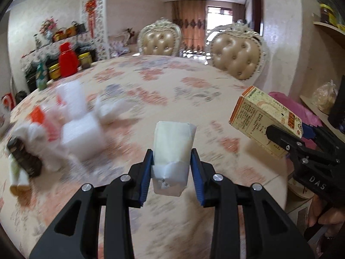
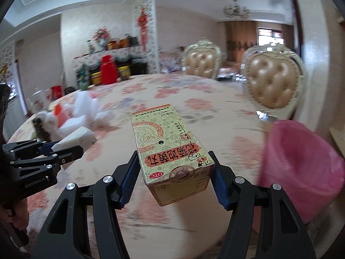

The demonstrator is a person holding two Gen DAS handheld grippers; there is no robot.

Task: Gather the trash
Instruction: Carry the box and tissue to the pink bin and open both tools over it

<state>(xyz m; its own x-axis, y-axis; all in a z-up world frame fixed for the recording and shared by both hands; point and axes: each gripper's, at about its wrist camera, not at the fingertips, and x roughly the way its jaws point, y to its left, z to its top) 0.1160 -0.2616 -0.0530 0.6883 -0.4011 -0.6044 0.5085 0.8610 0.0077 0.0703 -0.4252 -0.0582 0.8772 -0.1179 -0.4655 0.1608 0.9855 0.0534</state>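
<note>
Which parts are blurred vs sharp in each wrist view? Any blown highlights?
Left wrist view: white packet in the left gripper sharp; tablecloth and trash pile smeared; far window blown out. Right wrist view: printed box in the right gripper crisp; pink bag and tablecloth streaked; fisheye bends room edges.

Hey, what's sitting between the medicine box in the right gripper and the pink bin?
Nothing. In the right wrist view, only bare floral tablecloth separates the medicine box from the pink bin.
</note>
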